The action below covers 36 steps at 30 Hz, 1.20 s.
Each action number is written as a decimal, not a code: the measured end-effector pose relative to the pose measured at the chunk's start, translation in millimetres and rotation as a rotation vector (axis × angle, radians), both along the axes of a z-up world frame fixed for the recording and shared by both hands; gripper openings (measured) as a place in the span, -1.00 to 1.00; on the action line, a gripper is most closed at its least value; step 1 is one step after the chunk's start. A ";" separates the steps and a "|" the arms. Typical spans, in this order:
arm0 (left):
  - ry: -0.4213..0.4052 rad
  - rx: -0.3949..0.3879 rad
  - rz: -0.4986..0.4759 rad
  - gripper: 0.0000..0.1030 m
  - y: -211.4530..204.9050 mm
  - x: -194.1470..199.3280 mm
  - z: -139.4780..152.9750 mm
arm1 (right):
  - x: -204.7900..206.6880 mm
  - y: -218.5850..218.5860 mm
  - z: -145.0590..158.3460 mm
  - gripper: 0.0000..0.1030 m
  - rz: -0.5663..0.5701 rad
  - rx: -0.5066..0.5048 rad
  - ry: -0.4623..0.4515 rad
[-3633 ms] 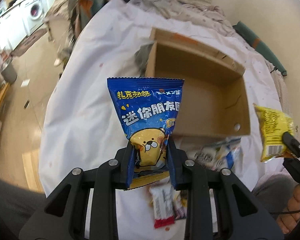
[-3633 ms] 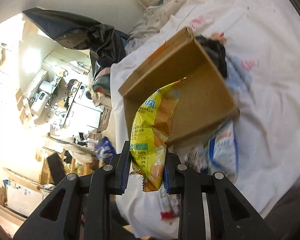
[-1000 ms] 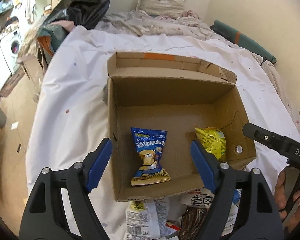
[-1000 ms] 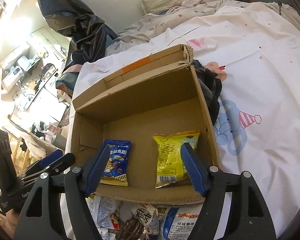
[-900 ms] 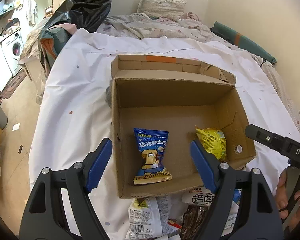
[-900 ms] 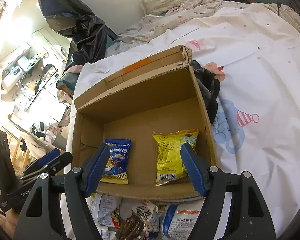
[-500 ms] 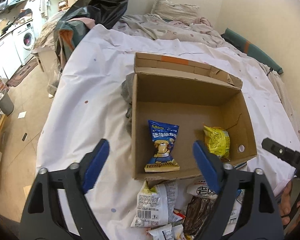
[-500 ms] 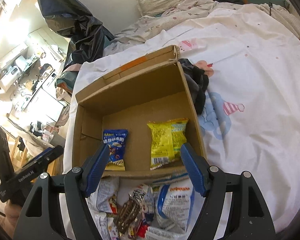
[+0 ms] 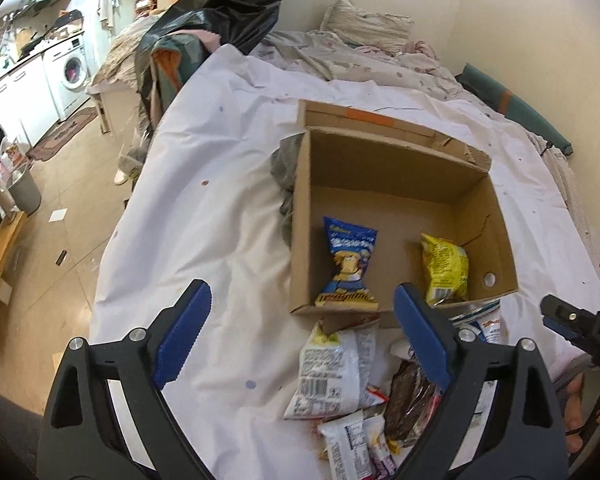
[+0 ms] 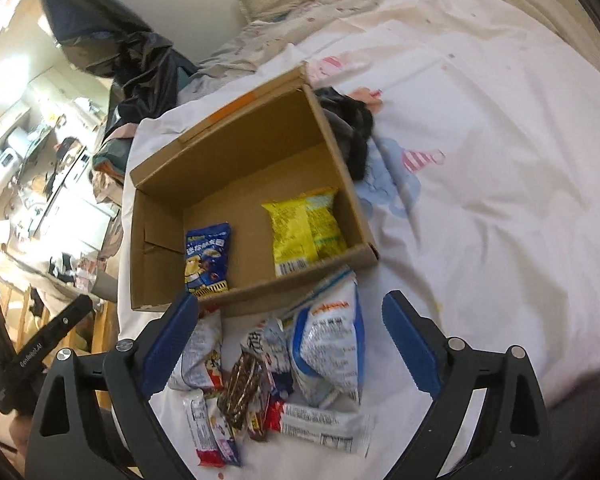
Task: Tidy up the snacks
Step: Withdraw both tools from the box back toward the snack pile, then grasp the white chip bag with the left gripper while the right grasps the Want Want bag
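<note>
An open cardboard box [image 9: 300, 200] [image 10: 156, 216] lies on the white sheet. Inside it lie a blue snack packet [image 9: 350, 264] [image 10: 206, 256] and a yellow snack packet [image 9: 444, 268] [image 10: 304, 228]. In front of the box is a pile of loose snacks: a white packet [image 9: 332, 368], a white-and-blue bag [image 10: 328, 344] and a dark brown bar [image 9: 408, 404] [image 10: 242, 390]. My left gripper [image 9: 302, 294] hangs open over the box's near left corner, holding nothing. My right gripper [image 10: 291, 302] hovers above the pile, its jaws opening with nothing between them.
A dark cloth [image 9: 284, 172] [image 10: 352, 136] is bunched against the box's side. A black bag [image 9: 228, 4] and a pillow [image 9: 364, 24] lie at the bed's far end. The bed's left edge drops to the floor [image 9: 60, 240]. A hand [image 9: 576, 420] shows at the right.
The blue and yellow packets, earlier gripped, now lie in the box. Both grippers have drawn back from the box, so the loose pile has come into view. Both pairs of jaws stand wider.
</note>
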<state>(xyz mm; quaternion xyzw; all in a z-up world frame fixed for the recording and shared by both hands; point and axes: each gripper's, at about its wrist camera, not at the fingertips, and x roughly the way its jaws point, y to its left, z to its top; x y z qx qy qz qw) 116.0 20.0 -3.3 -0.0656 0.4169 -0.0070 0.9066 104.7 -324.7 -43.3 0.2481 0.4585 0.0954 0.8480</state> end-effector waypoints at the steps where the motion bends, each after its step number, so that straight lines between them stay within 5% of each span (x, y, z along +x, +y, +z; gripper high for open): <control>1: 0.007 -0.003 0.004 0.76 2.4 -1.4 -1.4 | -2.3 -1.1 -0.8 0.85 -0.006 0.008 0.003; 12: 0.101 -0.051 0.051 0.76 12.7 -5.2 -31.6 | -4.5 -4.4 -12.7 0.86 -0.066 0.028 0.042; 20: 0.311 -0.094 -0.050 0.76 -14.1 6.8 -79.2 | -0.8 0.6 -18.2 0.86 -0.062 0.009 0.059; 27: 0.409 0.024 -0.133 0.76 -59.3 21.4 -119.7 | -1.8 0.0 -19.5 0.86 -0.066 -0.007 0.065; 33: 0.396 0.069 -0.142 0.75 -68.5 23.2 -127.7 | -2.4 -7.5 -20.8 0.86 -0.093 0.021 0.070; 36: 0.425 0.071 -0.127 0.37 -63.6 20.8 -129.9 | -1.1 -16.5 -26.8 0.86 -0.132 0.066 0.097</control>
